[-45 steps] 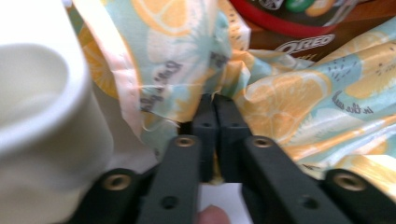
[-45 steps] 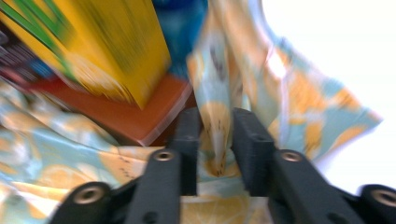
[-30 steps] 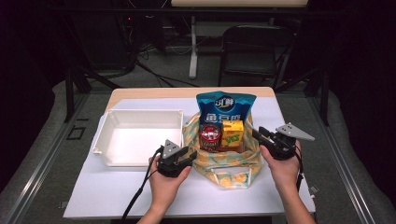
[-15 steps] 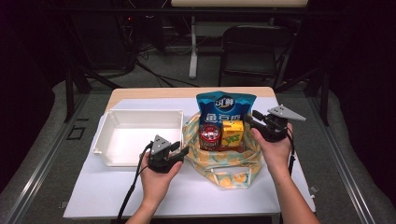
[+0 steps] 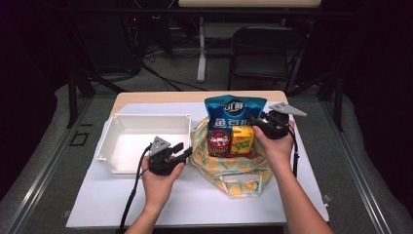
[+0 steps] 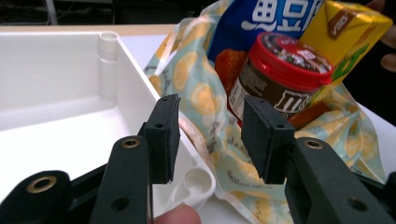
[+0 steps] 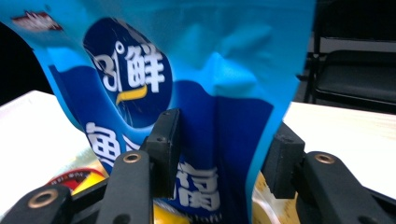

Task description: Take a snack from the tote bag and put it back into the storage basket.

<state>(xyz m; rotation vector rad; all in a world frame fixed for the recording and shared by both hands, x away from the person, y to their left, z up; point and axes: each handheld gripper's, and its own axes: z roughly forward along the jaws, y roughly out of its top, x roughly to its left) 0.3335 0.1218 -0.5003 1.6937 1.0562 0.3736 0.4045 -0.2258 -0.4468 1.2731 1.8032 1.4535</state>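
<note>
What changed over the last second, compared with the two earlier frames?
The right gripper moved from the bag's right rim up to the blue snack packet; its jaws have just been opening and now straddle the packet's edge, not visibly clamped. The left gripper let go of the lemon-print bag and drew slightly left, jaws open. The red-lidded jar, yellow carton and white bin stayed put.

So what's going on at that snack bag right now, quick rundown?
Left gripper open, empty, beside white tray. Right gripper straddling blue chip bag, fingers just opening. Nothing in the way.

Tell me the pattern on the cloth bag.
Yellow lemon slices on pale green cloth bag, clearest in the left gripper view.
</note>
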